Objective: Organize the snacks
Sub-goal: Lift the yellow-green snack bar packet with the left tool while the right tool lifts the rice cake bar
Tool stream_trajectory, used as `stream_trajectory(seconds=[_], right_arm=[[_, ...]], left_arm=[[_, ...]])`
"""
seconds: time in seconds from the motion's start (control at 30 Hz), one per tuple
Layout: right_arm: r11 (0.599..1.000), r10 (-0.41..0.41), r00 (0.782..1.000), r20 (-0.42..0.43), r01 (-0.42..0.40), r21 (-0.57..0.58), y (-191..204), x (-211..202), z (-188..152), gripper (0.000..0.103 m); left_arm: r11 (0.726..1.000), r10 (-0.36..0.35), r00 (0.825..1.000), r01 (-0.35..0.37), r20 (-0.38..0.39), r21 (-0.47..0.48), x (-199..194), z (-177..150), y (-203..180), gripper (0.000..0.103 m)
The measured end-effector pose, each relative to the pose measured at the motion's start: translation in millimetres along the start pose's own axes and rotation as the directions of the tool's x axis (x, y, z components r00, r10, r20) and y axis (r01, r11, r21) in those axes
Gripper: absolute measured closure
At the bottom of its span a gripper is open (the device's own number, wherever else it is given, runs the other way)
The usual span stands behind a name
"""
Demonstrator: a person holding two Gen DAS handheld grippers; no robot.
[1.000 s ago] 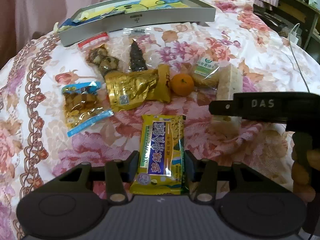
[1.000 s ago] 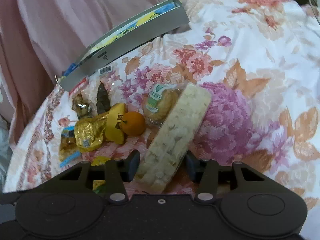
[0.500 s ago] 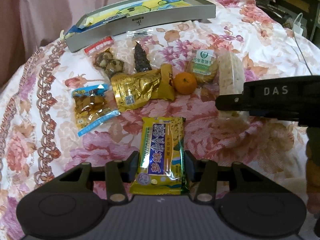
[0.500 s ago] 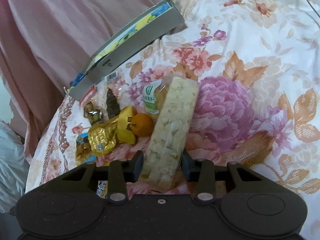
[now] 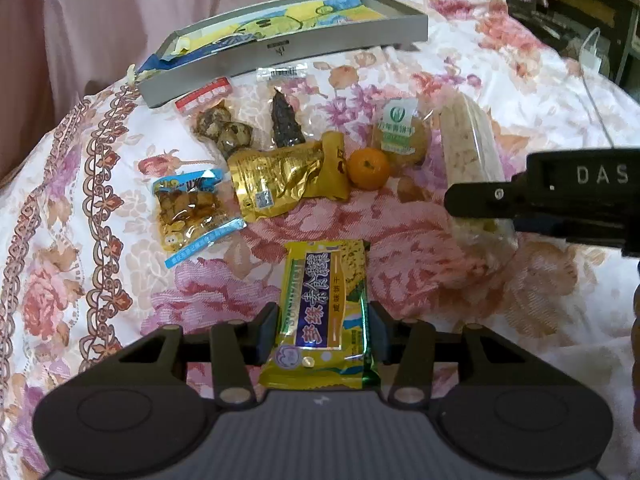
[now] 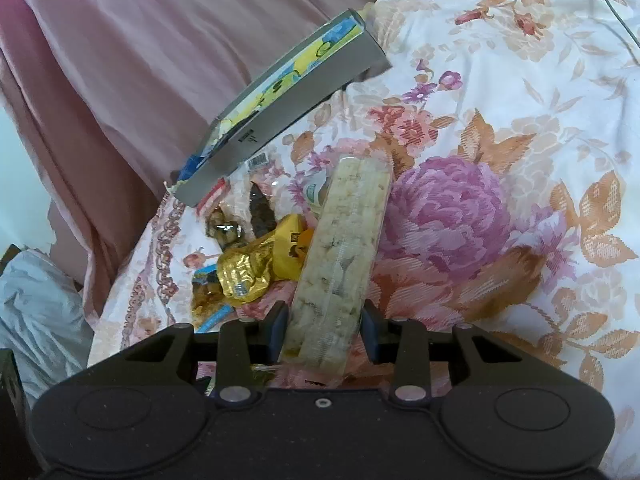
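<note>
My left gripper (image 5: 323, 330) is shut on a yellow and blue snack packet (image 5: 323, 312) and holds it above the floral cloth. My right gripper (image 6: 324, 334) is shut on a long clear pack of pale rice crackers (image 6: 344, 256), raised and tilted up; the pack also shows in the left wrist view (image 5: 472, 152). On the cloth lie a gold foil pouch (image 5: 280, 184), an orange (image 5: 368, 169), a green-labelled biscuit pack (image 5: 398, 134), a blue-edged snack pack (image 5: 188, 208), a dark snack pack (image 5: 286, 122) and a pack of brown nuts (image 5: 224, 132).
A shallow grey tray (image 5: 288, 46) with a yellow and blue picture inside stands at the back of the cloth, also in the right wrist view (image 6: 288, 108). A pink curtain (image 6: 140, 60) hangs behind. A white cable (image 5: 596, 92) runs at the right. Dark furniture (image 5: 580, 8) stands far right.
My right gripper has lifted the rice cracker pack off the cloth and tilted it upright. My left gripper has risen slightly with the yellow packet.
</note>
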State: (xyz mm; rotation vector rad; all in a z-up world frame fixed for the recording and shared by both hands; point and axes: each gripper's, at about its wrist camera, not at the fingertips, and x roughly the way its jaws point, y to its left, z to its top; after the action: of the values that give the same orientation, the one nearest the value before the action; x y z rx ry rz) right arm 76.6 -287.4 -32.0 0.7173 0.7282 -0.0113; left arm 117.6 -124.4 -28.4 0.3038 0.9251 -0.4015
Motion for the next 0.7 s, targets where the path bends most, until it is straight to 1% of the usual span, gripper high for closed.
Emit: stream_trajectory(seconds=[0.13, 0.23, 0.3, 0.4, 0.53, 0.63, 0.7], right_arm=[[1.0, 0.025, 0.999, 0.022, -0.025, -0.008, 3.1, -6.7, -0.1, 0.063], [0.998, 0.046, 0.998, 0.046, -0.044, -0.052, 9.7, -10.7, 0.8, 0.064], [0.995, 0.065, 0.997, 0.049, -0.061, -0.074, 13.0, -10.9, 1.1, 0.067], [0.994, 0.071, 0.997, 0.042, -0.068, -0.084, 14.2, -9.0, 1.6, 0.068], [0.994, 0.043, 0.999, 0.011, -0.041, -0.097, 13.9, -2.9, 0.2, 0.068], [0.993, 0.016, 1.0, -0.009, -0.017, -0.116, 13.7, 2.2, -2.2, 0.068], [0.988, -0.013, 0.999, -0.033, 0.008, -0.152, 16.0, 7.1, -4.0, 0.068]], left_arm=[[1.0, -0.014, 1.0, 0.014, 0.013, -0.008, -3.2, 0.4, 2.0, 0.052], [0.999, -0.033, 0.999, 0.033, 0.019, -0.006, -5.1, 0.2, 2.1, 0.052], [1.0, -0.025, 0.999, 0.025, 0.02, 0.018, -5.0, -0.7, -0.8, 0.052], [0.999, -0.016, 1.0, 0.015, 0.02, 0.043, -3.9, -3.2, -4.0, 0.052], [0.997, -0.01, 1.0, 0.012, -0.025, 0.072, 5.2, -5.7, -6.2, 0.052], [0.998, -0.025, 0.999, 0.027, -0.037, 0.054, 9.3, -7.2, -3.0, 0.052], [0.999, -0.033, 0.999, 0.034, -0.043, 0.042, 11.7, -7.3, -0.8, 0.05]])
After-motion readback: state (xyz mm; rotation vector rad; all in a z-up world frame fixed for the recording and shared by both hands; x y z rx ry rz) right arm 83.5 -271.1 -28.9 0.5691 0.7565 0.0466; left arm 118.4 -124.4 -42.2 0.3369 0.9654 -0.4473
